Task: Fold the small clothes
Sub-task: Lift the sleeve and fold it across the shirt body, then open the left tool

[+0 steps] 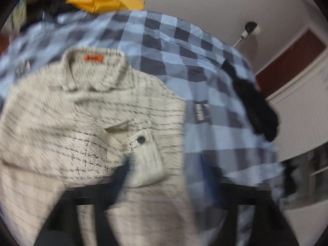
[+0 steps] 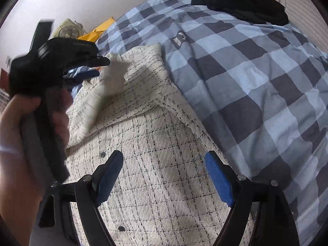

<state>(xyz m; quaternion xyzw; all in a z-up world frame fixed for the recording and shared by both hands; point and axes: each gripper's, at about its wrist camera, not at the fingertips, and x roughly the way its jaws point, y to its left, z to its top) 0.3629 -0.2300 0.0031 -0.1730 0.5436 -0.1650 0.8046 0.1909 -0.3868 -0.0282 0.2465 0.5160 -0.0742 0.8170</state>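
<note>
Two hand-held grippers are shown above a cream tweed jacket (image 2: 164, 143) with a thin dark check, which is spread on a bed covered by a blue checked duvet (image 2: 256, 86). In the right wrist view, the right gripper (image 2: 164, 176) is pointed steeply down at the jacket's front, its blue-padded fingers (image 2: 219, 180) set wide apart with only flat cloth between them and nothing gripped. Small dark buttons (image 2: 103, 154) are seen on the cloth near its left finger. At the left of that view, the left gripper (image 2: 90, 69) is held in a hand (image 2: 30, 123) over the jacket's collar end; its jaws are seen spread, and nothing is held in them. A cream fold of the jacket lies just under its tips. The left wrist view is blurred: the jacket's collar with an orange label (image 1: 93, 58) can be made out, as can a cuff with a dark button (image 1: 141, 139). A black garment (image 2: 246, 8) is laid on the duvet's far edge, well apart from the jacket. A yellow cloth (image 1: 106, 2) is seen beyond the duvet.
</note>
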